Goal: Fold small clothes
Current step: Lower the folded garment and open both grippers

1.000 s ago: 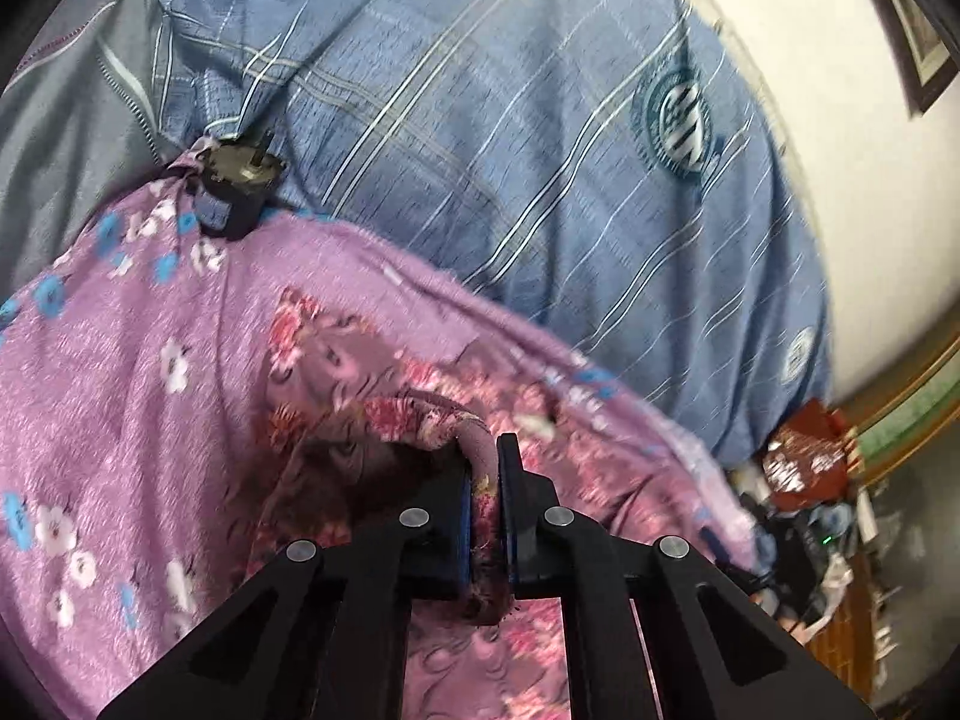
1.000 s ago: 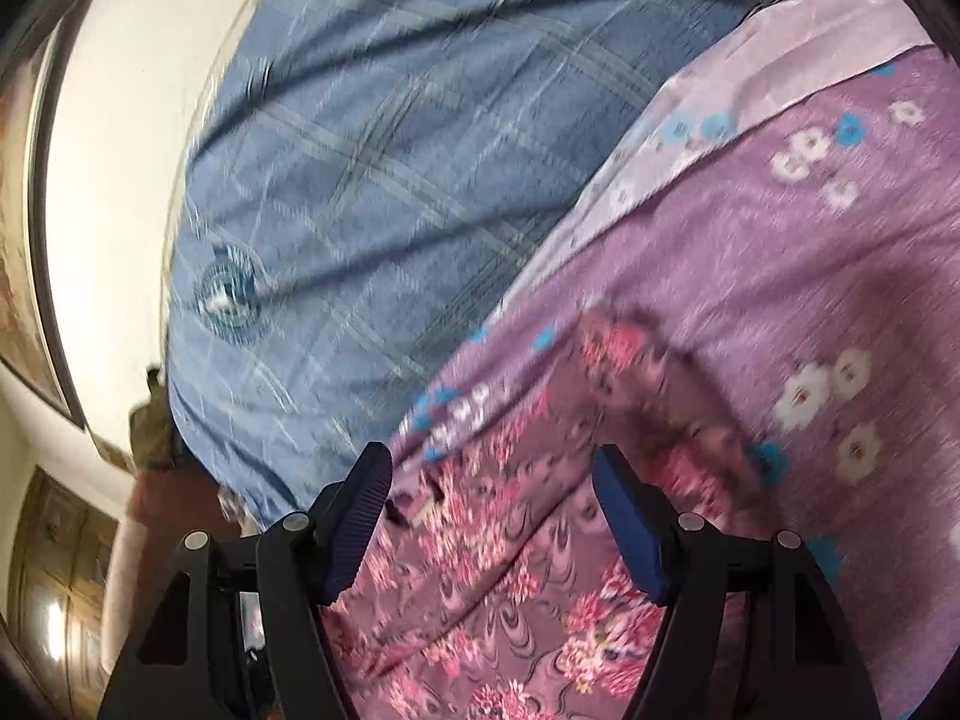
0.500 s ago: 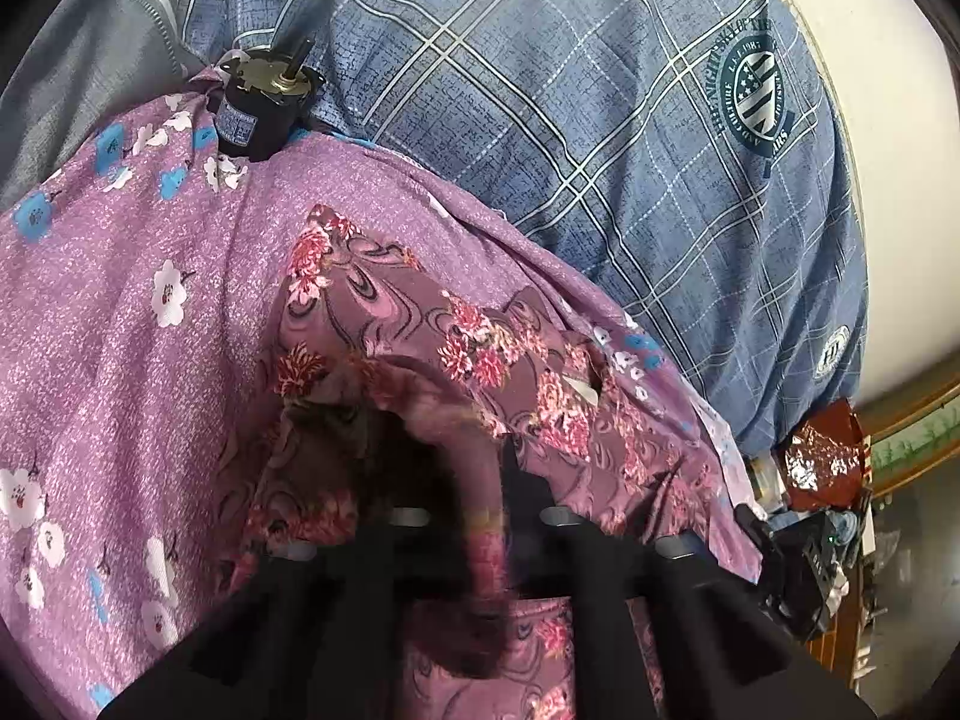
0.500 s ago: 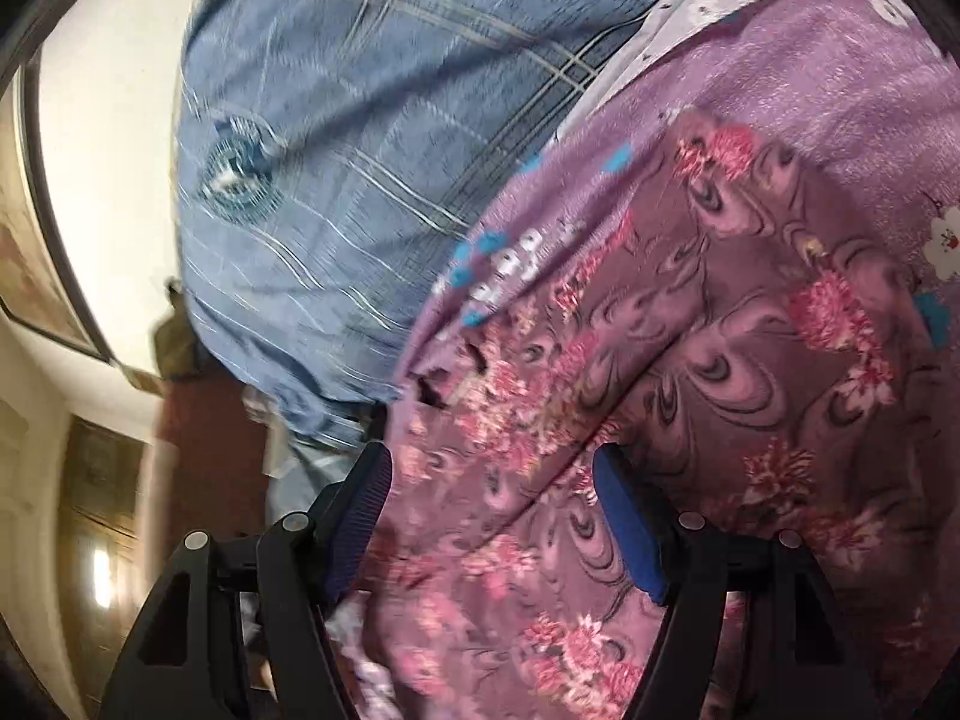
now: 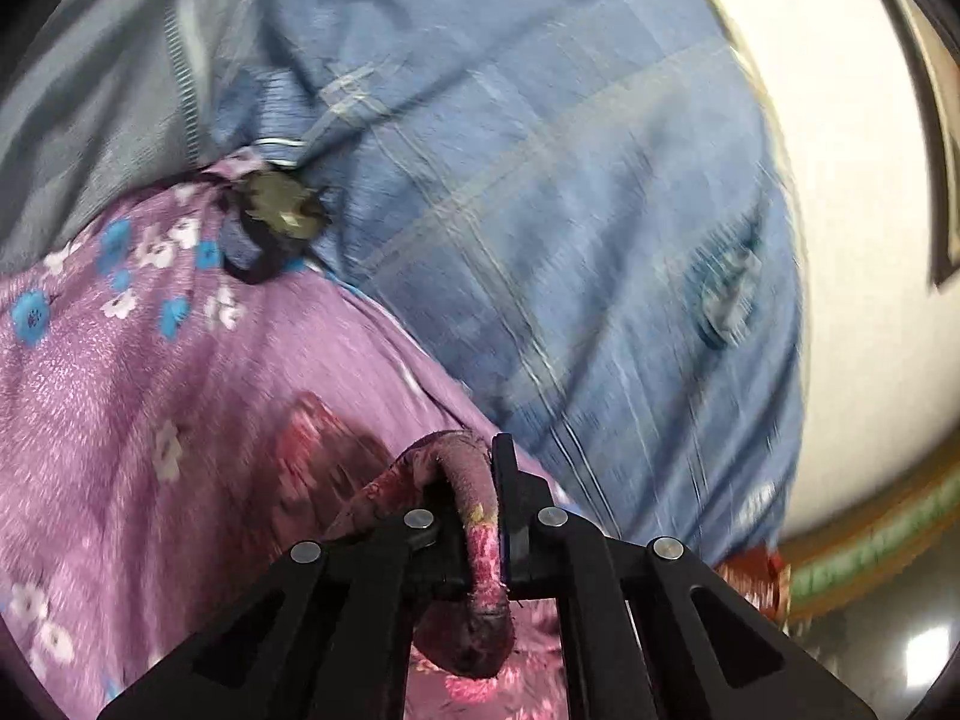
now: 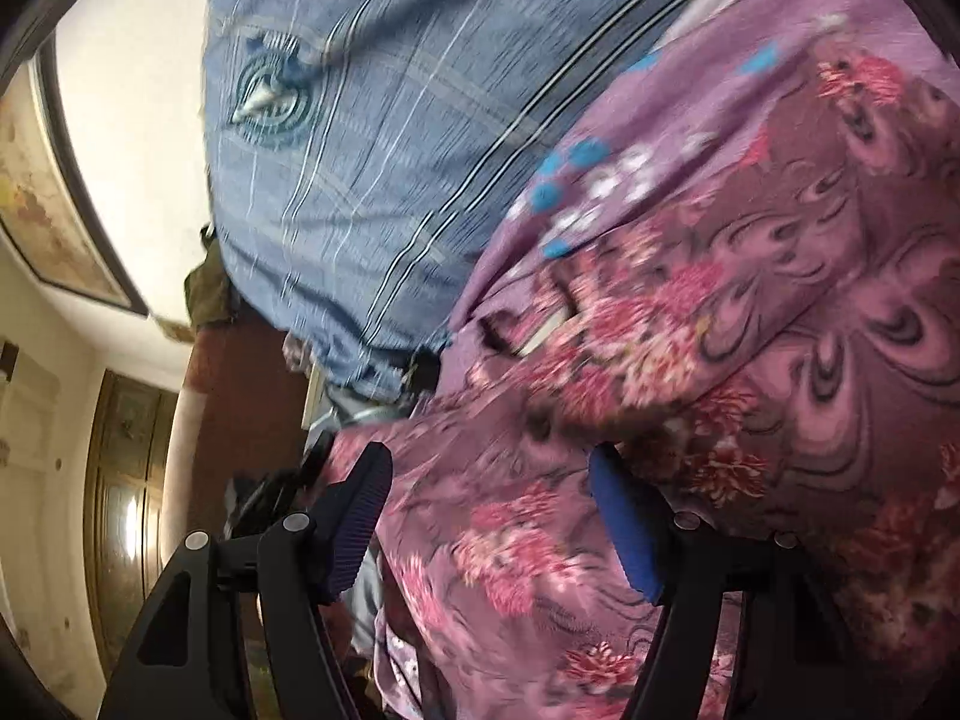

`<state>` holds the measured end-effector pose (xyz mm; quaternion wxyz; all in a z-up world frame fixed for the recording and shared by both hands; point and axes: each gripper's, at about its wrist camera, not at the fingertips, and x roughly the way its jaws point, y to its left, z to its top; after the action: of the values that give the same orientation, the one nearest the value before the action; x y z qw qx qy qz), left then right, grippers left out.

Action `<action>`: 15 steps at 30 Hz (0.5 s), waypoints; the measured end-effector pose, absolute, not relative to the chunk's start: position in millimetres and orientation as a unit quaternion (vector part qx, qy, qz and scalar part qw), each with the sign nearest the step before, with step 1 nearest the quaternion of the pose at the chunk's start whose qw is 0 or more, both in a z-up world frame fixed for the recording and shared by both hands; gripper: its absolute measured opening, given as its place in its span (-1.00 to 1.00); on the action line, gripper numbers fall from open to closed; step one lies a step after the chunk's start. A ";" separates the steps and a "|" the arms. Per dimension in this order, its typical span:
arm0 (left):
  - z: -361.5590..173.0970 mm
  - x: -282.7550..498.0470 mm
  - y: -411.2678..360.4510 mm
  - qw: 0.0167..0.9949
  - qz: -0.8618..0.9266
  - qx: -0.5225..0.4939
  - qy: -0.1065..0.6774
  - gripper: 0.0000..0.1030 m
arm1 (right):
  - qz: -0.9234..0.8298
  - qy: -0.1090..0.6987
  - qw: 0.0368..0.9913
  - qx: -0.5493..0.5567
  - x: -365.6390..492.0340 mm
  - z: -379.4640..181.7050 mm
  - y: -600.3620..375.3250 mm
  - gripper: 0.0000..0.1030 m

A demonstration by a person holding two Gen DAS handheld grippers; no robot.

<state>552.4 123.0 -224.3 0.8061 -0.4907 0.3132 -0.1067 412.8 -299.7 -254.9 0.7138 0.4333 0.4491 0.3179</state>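
A maroon floral garment (image 6: 780,360) lies bunched on a purple flowered bedsheet (image 5: 150,390). My left gripper (image 5: 480,480) pinches a rolled edge of the floral garment (image 5: 477,546). The cloth loops over the left finger and hangs down behind the jaws, which are just starting to open. My right gripper (image 6: 489,462) is open and hovers low over the garment's near-left part. The cloth shows between its blue pads (image 6: 624,528), which do not press on it. Both views are motion-blurred.
A blue checked blanket (image 5: 540,180) with a round crest (image 6: 270,96) lies beyond the sheet. Grey cloth (image 5: 90,90) lies at the far left. A small dark plug adapter (image 5: 276,222) sits at the sheet's edge. A white wall (image 5: 840,180) and a wooden door (image 6: 120,480) stand behind.
The left gripper has rolled and shifted with the garment edge, so less of the garment shows ahead. The right gripper has swung over the garment, which now fills its view. It stays open.
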 end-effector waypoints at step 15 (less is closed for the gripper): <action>-196.9 522.4 128.3 0.837 -0.031 -0.438 0.327 0.25 | 0.198 0.329 0.832 0.401 458.0 -210.7 -334.0 0.35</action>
<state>522.4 128.3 -196.9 0.8369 -0.4381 0.3266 -0.0311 458.0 -334.0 -210.7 0.8318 0.4010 0.3288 0.1977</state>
